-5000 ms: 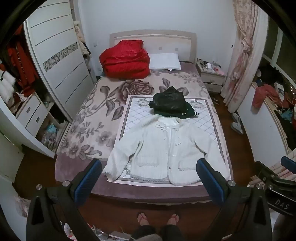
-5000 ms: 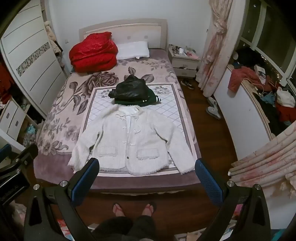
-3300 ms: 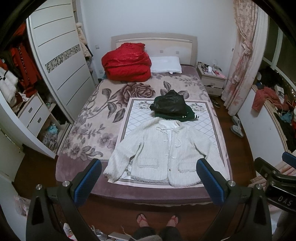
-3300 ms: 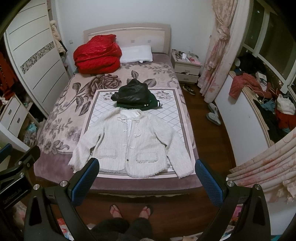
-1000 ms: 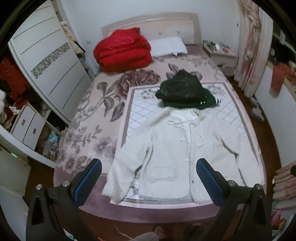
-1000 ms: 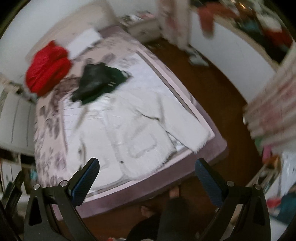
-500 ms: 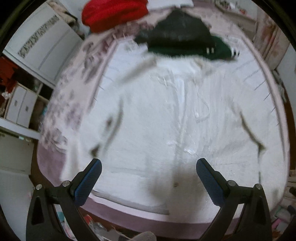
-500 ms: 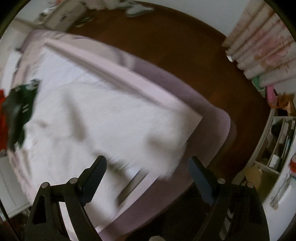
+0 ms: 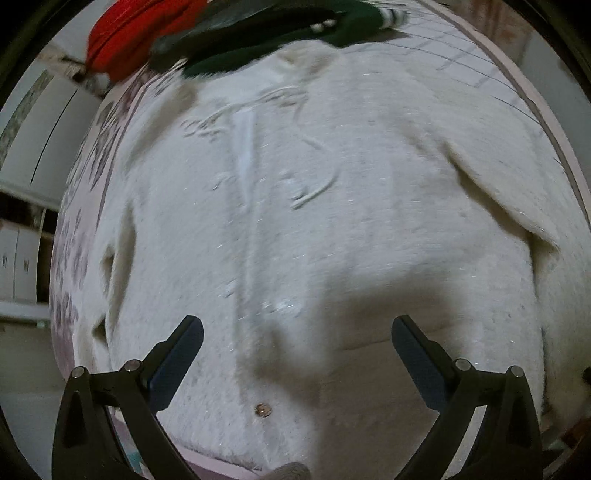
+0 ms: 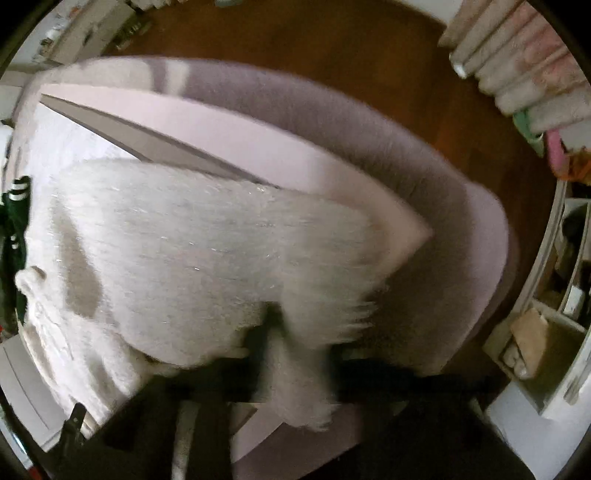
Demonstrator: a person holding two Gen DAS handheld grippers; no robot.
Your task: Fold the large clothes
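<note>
A white fuzzy jacket (image 9: pixel 295 221) lies flat, front up, on the bed and fills the left wrist view. My left gripper (image 9: pixel 295 354) is open, hovering just above the jacket's lower front near a small button (image 9: pixel 263 409). In the right wrist view the jacket's sleeve (image 10: pixel 221 251) lies across the bed's corner. My right gripper (image 10: pixel 295 354) has closed on the sleeve's fringed cuff (image 10: pixel 314 332); the fingers are blurred and partly buried in the fabric.
A dark green and black garment (image 9: pixel 277 29) lies beyond the jacket's collar, with a red quilt (image 9: pixel 125 40) behind it. The bed's mauve edge (image 10: pixel 461 206) drops to a wooden floor (image 10: pixel 332 44). Shelves (image 10: pixel 561 295) stand at the right.
Both grippers have dropped from a standing view of the bed to close over the jacket. The right one swung to the sleeve end and closed from wide open onto the cuff.
</note>
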